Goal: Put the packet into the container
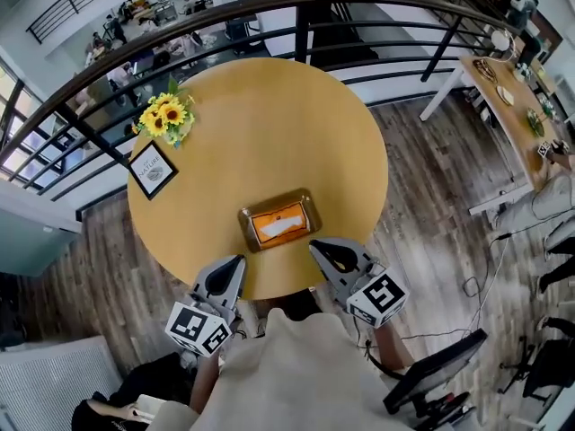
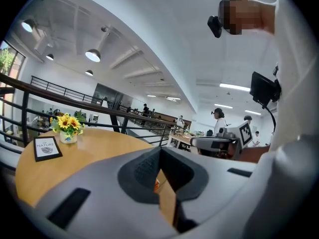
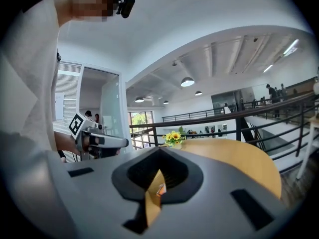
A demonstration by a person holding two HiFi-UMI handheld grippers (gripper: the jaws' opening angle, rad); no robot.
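An orange packet [image 1: 280, 223] lies inside the brown rectangular container [image 1: 249, 233] near the front edge of the round wooden table [image 1: 269, 124]. My left gripper [image 1: 237, 262] hovers just in front and to the left of the container, jaws shut, nothing held. My right gripper [image 1: 315, 246] sits just right of the container, shut and empty too. In the left gripper view the left gripper [image 2: 160, 151] shows a sliver of the orange packet [image 2: 156, 184] through the slit under its tips. The right gripper [image 3: 158, 156] shows the same packet [image 3: 160, 189] in its own view.
A vase of sunflowers [image 1: 164, 115] and a framed card [image 1: 152, 170] stand at the table's far left. A dark railing [image 1: 296, 25] curves behind the table. A white table [image 1: 503, 106] stands at the right, and the person's torso [image 1: 287, 366] is at the near edge.
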